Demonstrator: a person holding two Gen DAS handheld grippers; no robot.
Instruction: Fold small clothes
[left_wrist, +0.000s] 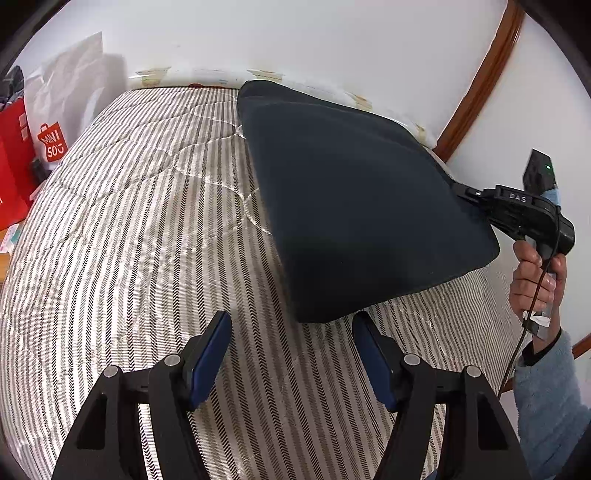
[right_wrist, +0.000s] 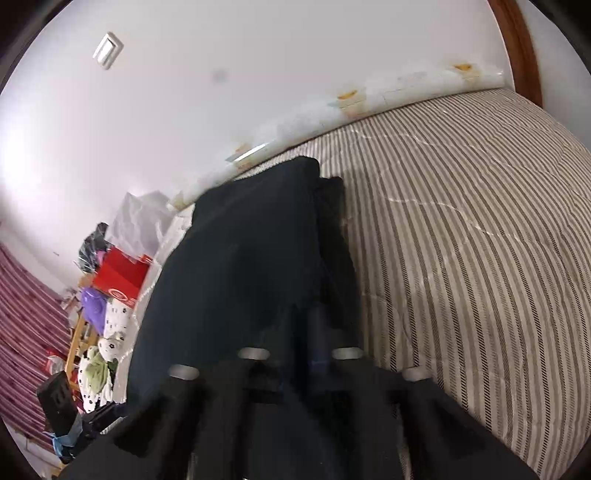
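Note:
A dark navy garment (left_wrist: 354, 199) lies folded on the striped bedcover (left_wrist: 129, 240), its right edge lifted off the bed. My right gripper (left_wrist: 461, 192) is shut on that right edge, with a hand (left_wrist: 535, 280) round its grip. In the right wrist view the same dark garment (right_wrist: 240, 266) drapes over my right gripper (right_wrist: 317, 325), whose blue pads are pressed together on the cloth. My left gripper (left_wrist: 291, 332) hovers over the bedcover just short of the garment's near corner, its jaws apart and nothing between its blue pads.
A white wall runs behind the bed, with a wooden frame (left_wrist: 480, 77) at the right. Red and white shopping bags (left_wrist: 44, 129) stand off the bed's left side. Toys and clutter (right_wrist: 103, 332) sit on a shelf beyond the bed.

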